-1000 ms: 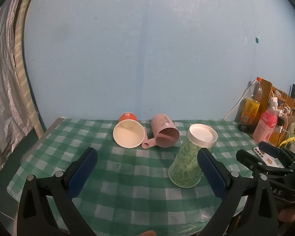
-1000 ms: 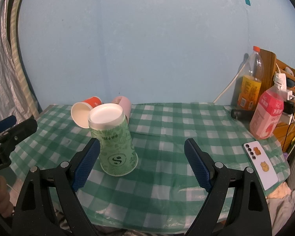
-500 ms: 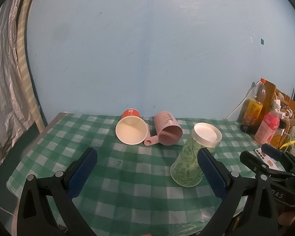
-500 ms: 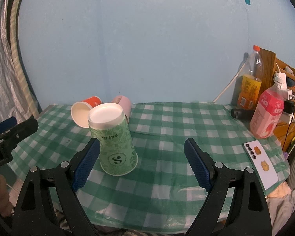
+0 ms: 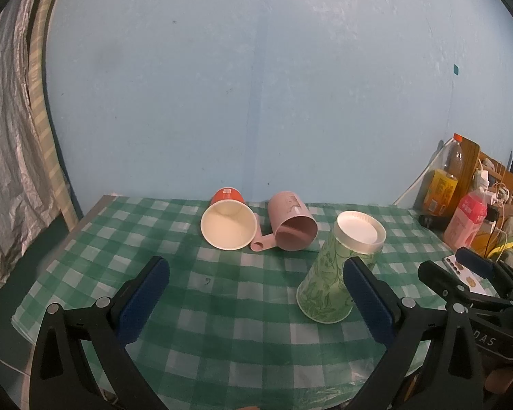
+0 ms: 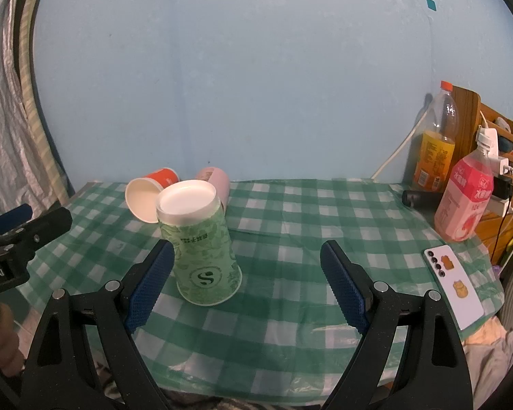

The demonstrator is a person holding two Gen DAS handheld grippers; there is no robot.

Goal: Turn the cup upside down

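A green patterned paper cup (image 5: 338, 270) (image 6: 201, 249) stands upside down on the green checked tablecloth (image 5: 242, 294), white base up. An orange paper cup (image 5: 227, 220) (image 6: 150, 194) lies on its side with its mouth toward me. A pink plastic mug (image 5: 290, 222) (image 6: 215, 181) lies on its side beside it. My left gripper (image 5: 256, 297) is open and empty above the near table edge. My right gripper (image 6: 246, 280) is open and empty, its left finger just beside the green cup.
At the right edge stand an orange drink bottle (image 6: 436, 143), a pink drink bottle (image 6: 465, 201), a wooden rack with cables (image 6: 496, 157) and a white phone (image 6: 456, 287). A blue wall rises behind the table. Silver sheeting (image 5: 7, 157) hangs at the left.
The left gripper has pulled back and risen a little, so the cups look slightly farther away. The right gripper and all the cups have not moved.
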